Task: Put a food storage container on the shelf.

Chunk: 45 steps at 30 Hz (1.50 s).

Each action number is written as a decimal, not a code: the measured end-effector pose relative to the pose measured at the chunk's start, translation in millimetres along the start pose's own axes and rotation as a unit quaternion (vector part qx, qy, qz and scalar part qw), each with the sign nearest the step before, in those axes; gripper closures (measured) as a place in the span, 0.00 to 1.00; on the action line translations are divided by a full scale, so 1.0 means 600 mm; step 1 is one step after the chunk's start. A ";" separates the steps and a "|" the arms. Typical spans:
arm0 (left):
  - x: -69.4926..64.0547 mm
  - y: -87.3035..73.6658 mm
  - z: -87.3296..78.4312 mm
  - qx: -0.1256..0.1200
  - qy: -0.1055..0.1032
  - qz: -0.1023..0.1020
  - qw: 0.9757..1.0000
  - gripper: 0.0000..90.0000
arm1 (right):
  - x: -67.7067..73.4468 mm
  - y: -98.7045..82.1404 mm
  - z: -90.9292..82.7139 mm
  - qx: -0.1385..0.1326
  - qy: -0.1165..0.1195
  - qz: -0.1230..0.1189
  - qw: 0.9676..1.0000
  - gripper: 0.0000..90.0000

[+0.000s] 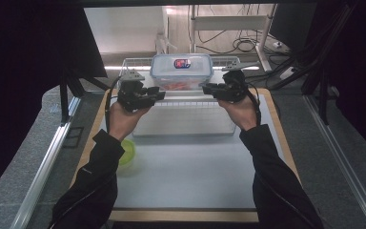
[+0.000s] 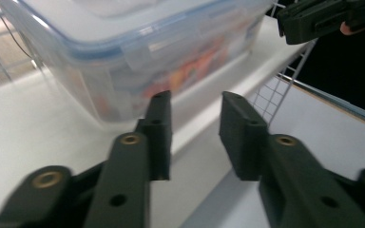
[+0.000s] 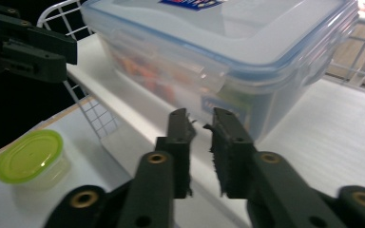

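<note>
At each end of the lidded container (image 1: 181, 70), both tongs (image 1: 158, 95) (image 1: 208, 88) stand open, gripping nothing; seat pads squarely on the clasps before closing.

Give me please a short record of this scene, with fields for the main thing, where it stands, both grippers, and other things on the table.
main thing: clear lidded box with a blue rim, orange contents inside
place: on the white shelf in the wire rack
left gripper: beside the box's left end, jaws apart, nothing between them
right gripper: beside the box's right end, jaws slightly apart, nothing between them
other: small tub with a green lid on the white table
</note>
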State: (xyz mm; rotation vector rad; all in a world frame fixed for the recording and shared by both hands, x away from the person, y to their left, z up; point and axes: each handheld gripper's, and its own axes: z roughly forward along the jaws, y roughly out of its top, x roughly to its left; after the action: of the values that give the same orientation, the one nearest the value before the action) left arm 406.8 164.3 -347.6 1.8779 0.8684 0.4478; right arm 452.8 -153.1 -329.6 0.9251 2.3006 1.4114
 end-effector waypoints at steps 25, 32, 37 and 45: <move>-0.077 -0.135 -0.049 0.023 -0.014 0.025 0.999 0.12 | 0.080 -0.120 -0.052 0.010 -0.006 -0.066 0.998 0.19; -0.100 -0.170 -0.064 0.024 -0.006 0.030 0.999 0.06 | 0.086 -0.176 -0.071 0.007 -0.002 -0.055 0.998 0.08; -0.110 -0.203 -0.066 0.016 -0.001 0.029 0.999 0.04 | 0.089 -0.213 -0.081 0.003 -0.002 -0.042 0.999 0.04; -0.127 -0.251 -0.061 0.016 0.001 0.037 0.999 0.02 | 0.098 -0.257 -0.092 0.006 0.003 -0.041 0.999 0.02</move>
State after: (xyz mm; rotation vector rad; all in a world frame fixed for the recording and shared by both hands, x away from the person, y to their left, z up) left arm 275.9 171.2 -460.0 1.9444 0.8148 0.4830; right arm 321.6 -201.4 -432.9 0.8200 2.3259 1.3704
